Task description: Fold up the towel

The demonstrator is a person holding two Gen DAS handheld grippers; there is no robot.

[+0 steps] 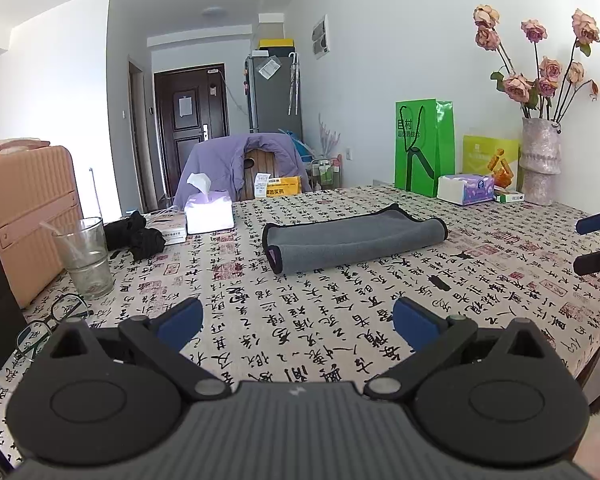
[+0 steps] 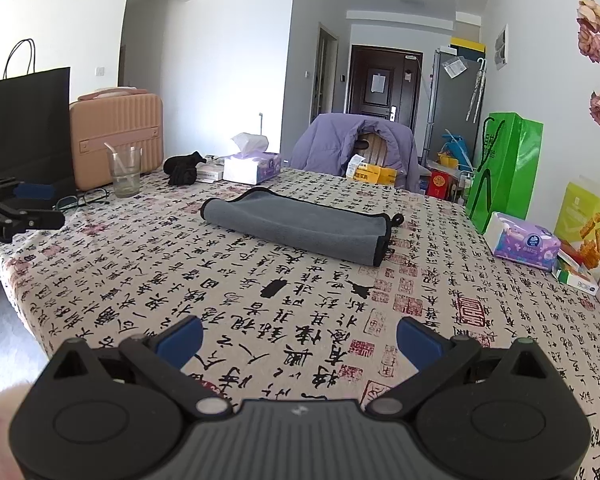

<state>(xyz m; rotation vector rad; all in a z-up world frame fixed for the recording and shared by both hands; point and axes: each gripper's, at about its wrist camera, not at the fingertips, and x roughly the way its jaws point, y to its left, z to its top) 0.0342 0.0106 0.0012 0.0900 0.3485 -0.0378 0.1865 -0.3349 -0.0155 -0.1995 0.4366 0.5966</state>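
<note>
A grey towel (image 1: 352,238) with black trim lies folded into a long strip on the calligraphy-print tablecloth (image 1: 300,320); it also shows in the right wrist view (image 2: 296,222). My left gripper (image 1: 298,322) is open and empty, well short of the towel's near edge. My right gripper (image 2: 300,342) is open and empty, also well back from the towel. The right gripper's fingers (image 1: 596,240) show at the right edge of the left wrist view. The left gripper (image 2: 28,206) shows at the left edge of the right wrist view.
A glass (image 1: 86,258) with a straw, glasses (image 1: 52,320), black cloth (image 1: 138,236) and a tissue box (image 1: 208,210) stand left. A pink case (image 1: 28,216), green bag (image 1: 424,146), tissue pack (image 1: 466,188) and flower vase (image 1: 540,160) line the sides. A chair with a purple jacket (image 1: 240,160) stands behind.
</note>
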